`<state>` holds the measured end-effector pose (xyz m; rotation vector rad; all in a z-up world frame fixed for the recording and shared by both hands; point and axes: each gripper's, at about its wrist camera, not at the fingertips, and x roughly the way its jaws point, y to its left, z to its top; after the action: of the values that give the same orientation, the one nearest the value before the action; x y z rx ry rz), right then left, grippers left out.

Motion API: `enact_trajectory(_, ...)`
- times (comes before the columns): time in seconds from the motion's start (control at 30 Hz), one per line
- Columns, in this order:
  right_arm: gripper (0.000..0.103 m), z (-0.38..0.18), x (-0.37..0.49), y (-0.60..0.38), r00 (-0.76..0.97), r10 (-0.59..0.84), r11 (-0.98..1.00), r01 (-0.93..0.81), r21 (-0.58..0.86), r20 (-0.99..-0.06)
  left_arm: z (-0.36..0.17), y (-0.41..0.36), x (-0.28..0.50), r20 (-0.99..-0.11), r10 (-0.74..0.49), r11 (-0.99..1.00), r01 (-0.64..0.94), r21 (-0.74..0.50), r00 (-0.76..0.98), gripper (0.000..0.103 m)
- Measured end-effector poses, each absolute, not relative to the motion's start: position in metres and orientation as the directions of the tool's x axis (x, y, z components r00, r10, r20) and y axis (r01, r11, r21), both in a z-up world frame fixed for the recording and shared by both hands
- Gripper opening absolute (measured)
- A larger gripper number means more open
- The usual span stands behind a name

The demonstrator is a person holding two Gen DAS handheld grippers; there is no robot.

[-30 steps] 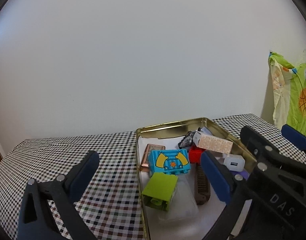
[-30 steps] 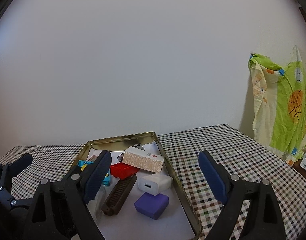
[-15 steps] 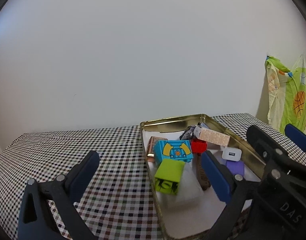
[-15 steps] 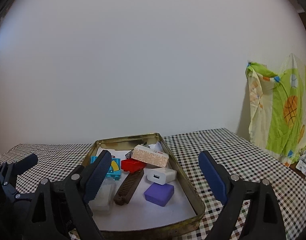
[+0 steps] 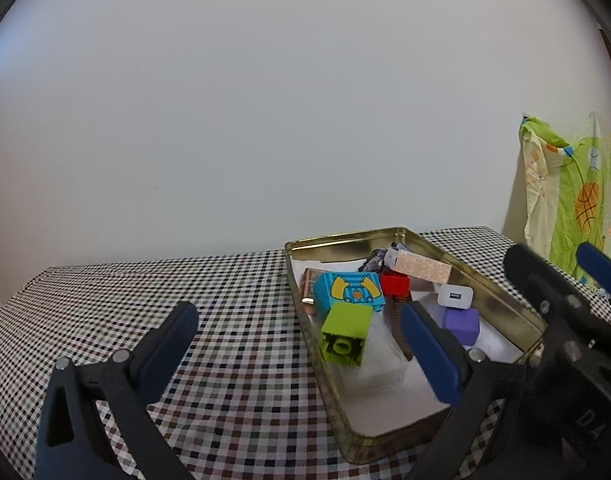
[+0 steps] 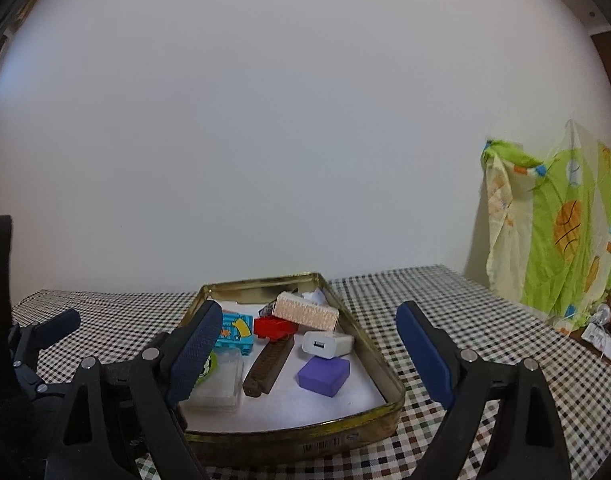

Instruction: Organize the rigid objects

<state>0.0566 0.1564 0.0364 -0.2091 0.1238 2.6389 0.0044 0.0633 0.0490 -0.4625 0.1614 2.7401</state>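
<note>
1. On the checked tablecloth [image 6: 445,304], the gold tin [image 6: 389,380] holds every small object in view: green block [image 5: 345,334], purple box [image 6: 324,374], white charger [image 6: 327,344].
2. Left gripper [image 5: 297,344] and right gripper [image 6: 305,354] hover spread wide, empty.
3. Gathering finished, or sorting ahead: unclear.

Checked tablecloth [image 5: 233,312], hanging cloth [image 6: 553,232] (green-patterned)

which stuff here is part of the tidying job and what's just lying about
Job:
gold tin
green block
blue block
red block
white charger
purple block
brown comb

Lying about:
green cloth
checked tablecloth
</note>
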Motion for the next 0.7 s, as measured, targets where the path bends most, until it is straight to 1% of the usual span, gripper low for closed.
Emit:
enact_trajectory(0.1, 0.091, 0.039, 0.064, 0.154, -0.866, 0.483, -0.87, -0.491, 0.045, -0.127, 0.048, 0.059, 0.005, -0.34, 0.328, -0.931, -0.363, 0.044, -0.881, 0.102)
enact_trajectory(0.23, 0.091, 0.041, 0.072, 0.155, -0.862, 0.497, -0.862, -0.503, 0.061, -0.095, 0.047, 0.053, 0.006, -0.343, 0.326, -0.934, -0.356, 0.027, -0.881, 0.102)
enact_trajectory(0.3, 0.091, 0.042, 0.076, 0.157, -0.861, 0.501, -0.859, -0.507, 0.073, -0.086, 0.047, 0.048, 0.008, -0.341, 0.326, -0.935, -0.354, 0.021, -0.882, 0.102)
enact_trajectory(0.43, 0.096, 0.044, 0.083, 0.16, -0.86, 0.506, -0.855, -0.51, 0.092, -0.069, 0.048, 0.045, 0.014, -0.323, 0.328, -0.936, -0.352, 0.017, -0.888, 0.102)
enact_trajectory(0.7, 0.097, 0.044, 0.084, 0.157, -0.856, 0.515, -0.851, -0.517, 0.089, -0.055, 0.048, 0.038, 0.023, -0.298, 0.335, -0.934, -0.357, 0.021, -0.894, 0.102)
